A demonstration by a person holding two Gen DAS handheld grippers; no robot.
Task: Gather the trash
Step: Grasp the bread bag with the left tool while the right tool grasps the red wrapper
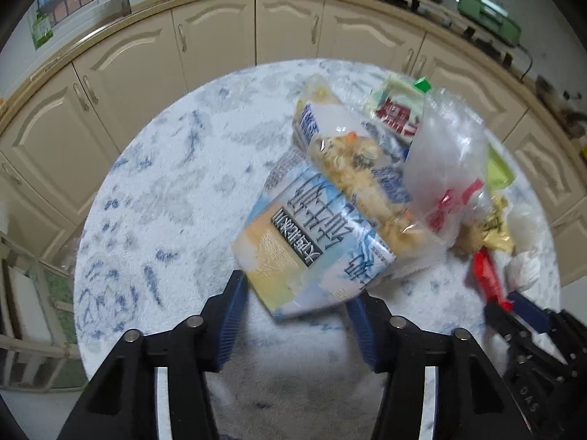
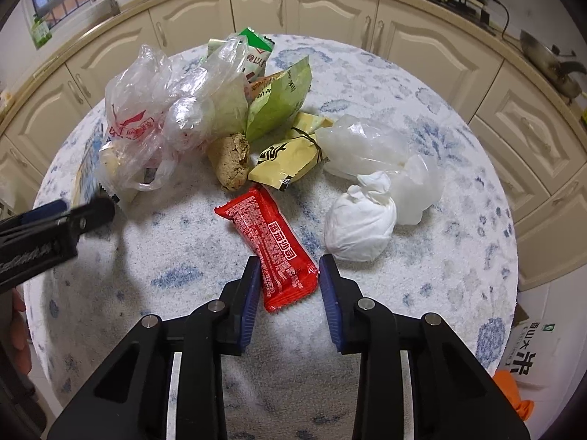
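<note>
Trash lies heaped on a round table (image 2: 440, 256) covered in a fluffy white cloth mottled with blue. Nearest the right wrist camera is a glossy red wrapper (image 2: 271, 245), oblong with crimped ends and dense white Chinese print too fine to read. The right tongs (image 2: 288, 278) are clenched on its near end, a ribbed blue pad touching each long edge. Just behind the red wrapper sit a crumbly brown lump (image 2: 233, 161) and a creased yellow wrapper (image 2: 290, 161) bearing bold black characters. Further behind stands a green packet (image 2: 279, 102) with partly legible Chinese writing. To the right of the red wrapper rests a knotted white bundle (image 2: 359, 227), touching crumpled translucent white plastic (image 2: 363, 146). Behind and to the left of the red wrapper slumps a thin clear plastic bag (image 2: 157, 121) with a red printed logo, hiding much of what lies under it. Well left of the red wrapper, a pale blue and yellow carton (image 1: 312, 249) printed with large Chinese characters is motion-blurred. The left tongs (image 1: 297, 304) grasp its near end between their blue pads. A clear bag of food scraps (image 1: 352, 168) drapes over the carton's far end. Right of the red wrapper, off the table's edge, a rice bag (image 2: 528, 355) marked 大米 is cut off by the frame.
</note>
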